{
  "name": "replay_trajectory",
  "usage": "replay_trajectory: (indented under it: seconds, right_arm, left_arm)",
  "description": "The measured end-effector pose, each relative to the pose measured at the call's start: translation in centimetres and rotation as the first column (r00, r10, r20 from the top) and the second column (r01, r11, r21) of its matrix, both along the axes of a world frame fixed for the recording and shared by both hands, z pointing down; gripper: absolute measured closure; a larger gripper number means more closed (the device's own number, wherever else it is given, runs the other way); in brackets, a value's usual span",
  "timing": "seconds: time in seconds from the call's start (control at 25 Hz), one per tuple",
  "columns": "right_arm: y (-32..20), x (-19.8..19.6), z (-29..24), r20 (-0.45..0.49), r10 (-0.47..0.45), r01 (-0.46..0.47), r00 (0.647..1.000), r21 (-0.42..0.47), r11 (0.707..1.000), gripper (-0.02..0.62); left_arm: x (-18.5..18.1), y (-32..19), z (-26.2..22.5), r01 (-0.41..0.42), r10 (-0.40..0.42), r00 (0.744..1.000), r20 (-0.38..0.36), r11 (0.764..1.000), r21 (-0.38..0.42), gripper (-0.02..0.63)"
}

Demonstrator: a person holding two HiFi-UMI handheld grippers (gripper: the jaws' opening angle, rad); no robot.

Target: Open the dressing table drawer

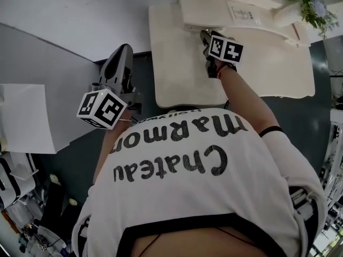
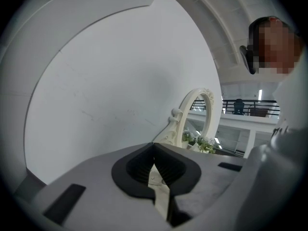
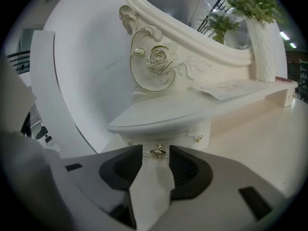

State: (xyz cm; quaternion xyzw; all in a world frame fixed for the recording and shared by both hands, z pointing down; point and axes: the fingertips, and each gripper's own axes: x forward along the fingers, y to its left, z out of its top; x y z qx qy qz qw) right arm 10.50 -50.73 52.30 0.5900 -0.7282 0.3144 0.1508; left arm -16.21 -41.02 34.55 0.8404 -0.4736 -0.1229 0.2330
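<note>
The person's white shirt (image 1: 203, 197) carries dark lettering that reads "Chateau Marmon", the rest lost at the fold, and smaller print above it is too small to read. A printed paper sheet (image 3: 231, 87) lies on the raised shelf (image 3: 163, 114) of the cream dressing table, its text also illegible. The drawer (image 3: 180, 138) sits just under that shelf, above the tabletop (image 1: 177, 74). The right tongs (image 3: 156, 149) stand apart with the drawer's gold knob (image 3: 158, 151) between their tips, and a 2nd gold knob (image 3: 198, 138) shows further right. The left tongs (image 2: 154, 150) are closed together on nothing and point at a plain white wall (image 2: 110, 81) beside the carved mirror frame (image 2: 195, 109). A white vase (image 3: 262, 47) of flowers (image 3: 240, 4) stands on the shelf near a carved rose (image 3: 158, 57).
</note>
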Motion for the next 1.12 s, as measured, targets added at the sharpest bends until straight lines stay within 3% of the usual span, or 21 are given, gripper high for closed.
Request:
replay_trajectory:
  seconds: [0.28, 0.84, 1.12]
  right_arm:
    - [-0.8, 0.4, 0.1, -0.018, 0.047, -0.047, 0.999, 0.013, 0.999, 0.476]
    - [-0.6, 0.4, 0.4, -0.013, 0.081, -0.081, 0.997, 0.0, 0.997, 0.485]
    - [-0.6, 0.4, 0.7, 0.053, 0.09, -0.091, 0.995, 0.01, 0.996, 0.489]
  left_arm:
    - [-1.0, 0.4, 0.3, 0.029, -0.029, 1.0, 0.001, 1.0, -0.004, 0.583]
    - [-1.6, 0.6, -0.3, 0.04, -0.04, 0.999, 0.003, 0.999, 0.007, 0.583]
    - [-1.2, 0.8, -0.6, 0.021, -0.021, 1.0, 0.003, 1.0, 0.014, 0.583]
